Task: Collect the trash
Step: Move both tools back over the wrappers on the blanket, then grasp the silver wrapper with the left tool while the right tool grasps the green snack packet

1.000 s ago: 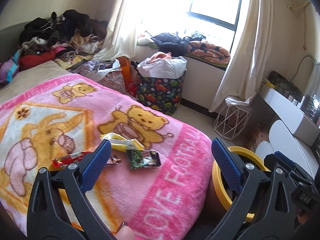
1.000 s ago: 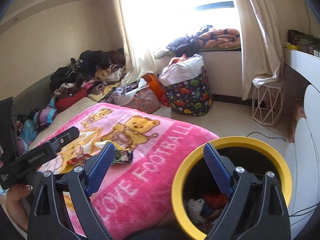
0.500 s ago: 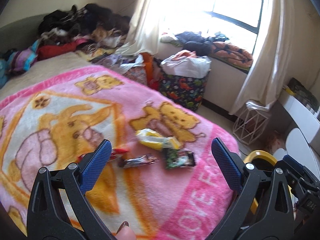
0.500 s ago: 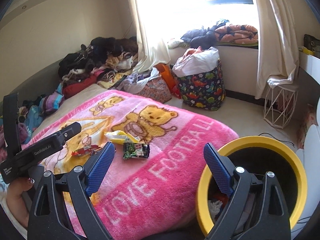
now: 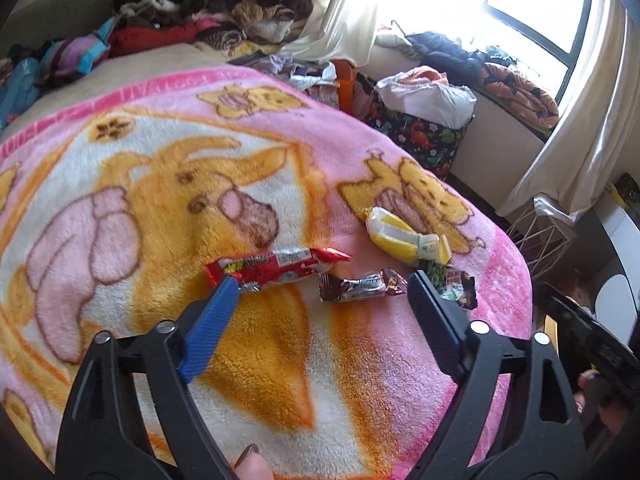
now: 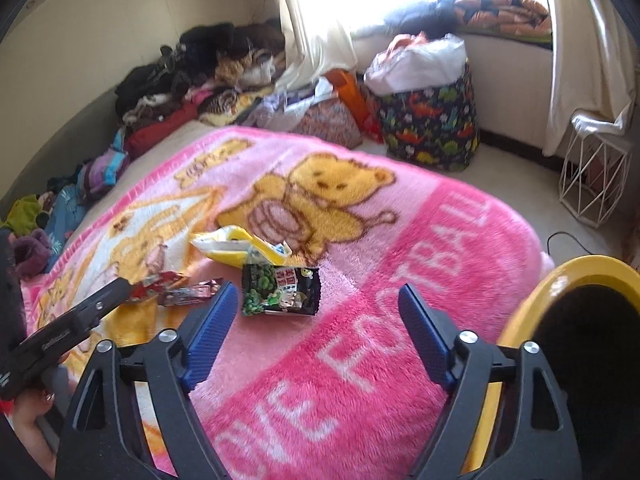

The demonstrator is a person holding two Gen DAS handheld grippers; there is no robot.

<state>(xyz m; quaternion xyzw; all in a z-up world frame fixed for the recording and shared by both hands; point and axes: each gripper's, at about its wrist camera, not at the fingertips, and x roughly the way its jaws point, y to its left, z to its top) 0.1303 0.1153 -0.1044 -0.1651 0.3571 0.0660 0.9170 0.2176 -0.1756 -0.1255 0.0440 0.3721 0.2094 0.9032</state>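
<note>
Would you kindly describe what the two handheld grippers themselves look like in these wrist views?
Both look alike. The left gripper and right gripper each have two black plastic arms with triangular cut-outs, silver round bolt heads at the joints, and flat blue ribbed pads on the fingers. Seen from the right wrist, the left unit's black body carries small white lettering, too blurred to read. No cables or sleeves show.

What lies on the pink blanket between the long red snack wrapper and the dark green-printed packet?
A brown twisted candy wrapper lies between the red snack wrapper and the dark green-printed packet, on the pink blanket. The left wrist view shows it plainly.
</note>
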